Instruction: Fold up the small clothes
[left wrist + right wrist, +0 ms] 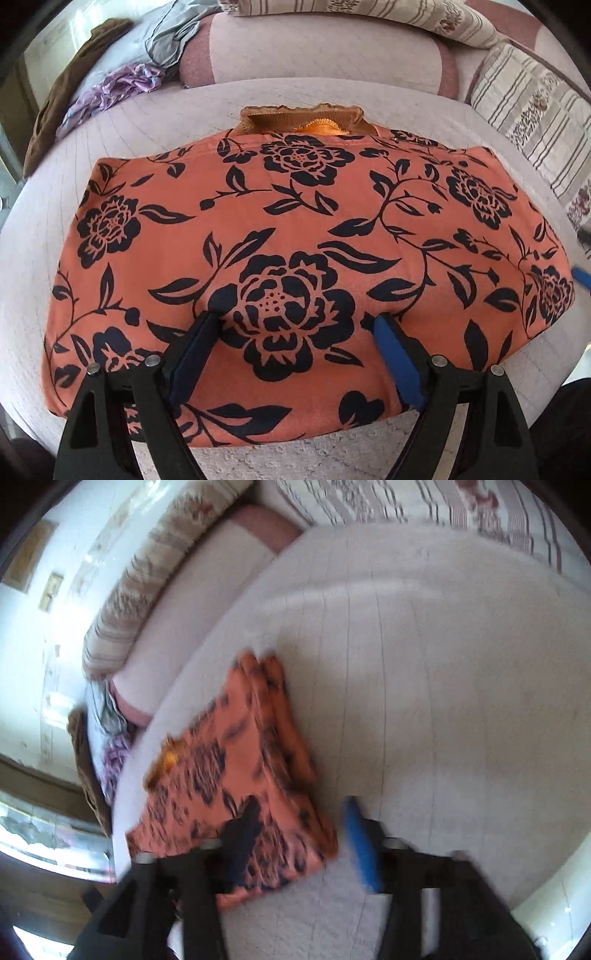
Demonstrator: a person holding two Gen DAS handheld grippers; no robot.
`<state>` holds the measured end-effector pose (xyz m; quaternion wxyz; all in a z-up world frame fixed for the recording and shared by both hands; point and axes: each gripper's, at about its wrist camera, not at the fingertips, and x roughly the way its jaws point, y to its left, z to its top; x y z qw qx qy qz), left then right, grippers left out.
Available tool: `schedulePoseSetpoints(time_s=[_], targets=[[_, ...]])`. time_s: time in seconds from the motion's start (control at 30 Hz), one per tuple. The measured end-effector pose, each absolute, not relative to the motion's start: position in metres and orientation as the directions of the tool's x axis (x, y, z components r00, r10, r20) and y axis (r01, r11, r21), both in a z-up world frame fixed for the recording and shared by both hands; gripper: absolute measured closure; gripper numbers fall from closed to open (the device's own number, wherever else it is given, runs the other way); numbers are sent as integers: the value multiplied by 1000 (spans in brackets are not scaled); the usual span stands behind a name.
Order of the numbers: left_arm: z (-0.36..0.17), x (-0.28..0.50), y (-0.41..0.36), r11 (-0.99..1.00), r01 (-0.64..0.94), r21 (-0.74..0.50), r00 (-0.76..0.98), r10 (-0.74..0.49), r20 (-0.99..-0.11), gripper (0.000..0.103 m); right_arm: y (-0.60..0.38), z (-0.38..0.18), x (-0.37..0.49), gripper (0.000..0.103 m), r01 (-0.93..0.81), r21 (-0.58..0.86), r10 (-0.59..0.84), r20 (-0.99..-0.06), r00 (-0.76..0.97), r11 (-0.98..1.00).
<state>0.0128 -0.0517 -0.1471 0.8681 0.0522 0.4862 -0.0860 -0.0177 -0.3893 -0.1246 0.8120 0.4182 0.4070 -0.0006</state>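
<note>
An orange garment with a black flower print [295, 236] lies folded on the pale quilted bed [110, 129], with a brown ribbed collar [303, 118] at its far edge. My left gripper [295, 317] is open, its two fingers resting on the garment's near part with the fabric flat between them. In the blurred right wrist view the same garment [236, 775] lies left of centre. My right gripper [301, 808] is open over the garment's right edge, its dark left finger [243, 834] above the fabric and its blue right finger [360, 842] above the bed.
A pile of other clothes, purple [114, 86], grey [166, 37] and brown [66, 96], lies at the bed's far left. Striped floral pillows [524, 107] line the far right side. A pink-edged cushion [325, 48] sits behind the garment. The bed surface [461, 683] stretches to the right.
</note>
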Motion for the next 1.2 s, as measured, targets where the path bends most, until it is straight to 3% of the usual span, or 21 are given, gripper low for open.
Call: schedulePoseSetpoints(time_s=[0.17, 0.33, 0.37, 0.4, 0.5, 0.6, 0.73, 0.9, 0.97, 1.07, 1.13, 1.2], targets=[[-146, 16, -50, 978, 211, -10, 502, -117, -857, 13, -395, -116, 52, 35, 201, 693, 463, -640, 613, 692], [-147, 17, -49, 975, 221, -19, 495, -129, -859, 11, -386, -140, 131, 39, 170, 632, 486, -717, 499, 756], [-148, 17, -49, 974, 225, -19, 493, -131, -860, 11, -382, -144, 140, 73, 154, 620, 491, -728, 478, 769], [-148, 17, -49, 973, 231, -20, 493, -134, -860, 10, -376, -145, 147, 92, 137, 598, 488, -747, 452, 789], [-149, 15, -50, 969, 247, -20, 498, -144, -855, 8, -369, -120, 140, 91, 114, 548, 418, -742, 524, 829], [-151, 14, -53, 967, 254, -6, 499, -137, -856, 7, -373, -144, 144, 90, 205, 531, 391, -789, 473, 822], [-148, 18, -49, 968, 246, -45, 476, -161, -865, 7, -376, -134, 130, 63, 241, 508, 333, -788, 518, 827], [-149, 18, -49, 971, 235, -38, 475, -148, -867, 6, -361, -75, 76, 61, 164, 476, 278, -724, 632, 864], [-150, 17, -51, 971, 237, -24, 478, -138, -867, 6, -349, -62, 56, 38, 105, 509, 332, -690, 643, 855], [-151, 19, -50, 971, 236, -29, 470, -141, -871, 6, -321, -67, 32, 36, -14, 561, 460, -663, 590, 827], [-150, 20, -50, 971, 237, -35, 460, -144, -876, 6, -318, -103, 32, 36, 17, 591, 511, -711, 483, 806], [-148, 22, -48, 969, 242, -44, 445, -151, -882, 6, -330, -131, 31, 53, 129, 578, 465, -753, 466, 806]])
